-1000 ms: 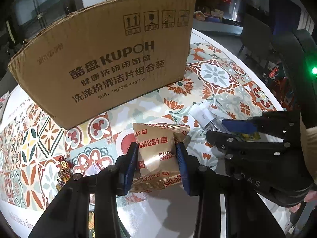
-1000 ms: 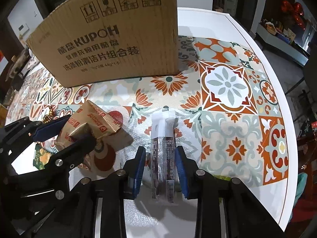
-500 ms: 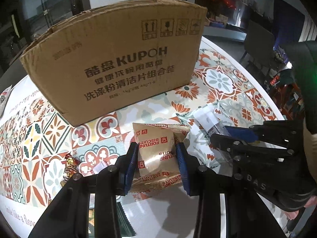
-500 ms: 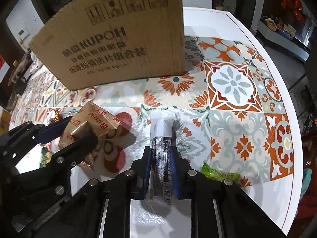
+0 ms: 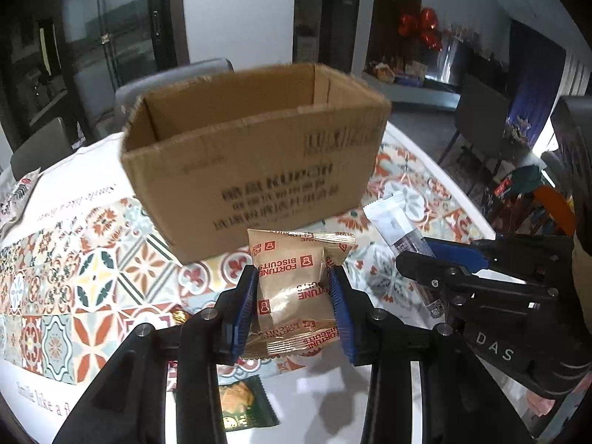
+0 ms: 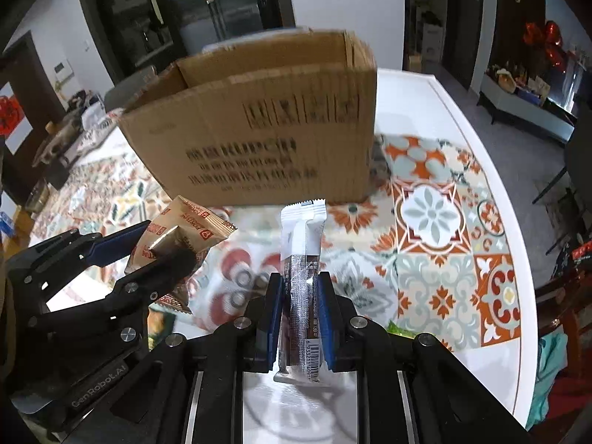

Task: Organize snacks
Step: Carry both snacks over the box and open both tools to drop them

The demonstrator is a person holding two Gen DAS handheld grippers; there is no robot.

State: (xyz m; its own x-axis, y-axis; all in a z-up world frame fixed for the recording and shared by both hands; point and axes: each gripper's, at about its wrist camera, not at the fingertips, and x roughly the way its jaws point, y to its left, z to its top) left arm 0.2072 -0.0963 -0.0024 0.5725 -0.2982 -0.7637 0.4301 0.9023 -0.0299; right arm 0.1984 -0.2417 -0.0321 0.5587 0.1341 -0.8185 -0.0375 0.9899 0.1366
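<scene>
Item one: my left tool clamps the biscuit pack mid-body; light, crushable. Item two: right tool clamps the slim bar, stiff, slick. Item three: open carton at twelve o'clock on the bench.

Dim indoor light, fisheye-bent edges — motion-blurred print on the cardboard box, glare on wrappers.

My left gripper pinches a biscuit pack. Open box ahead. Right gripper clamps a bar.
</scene>
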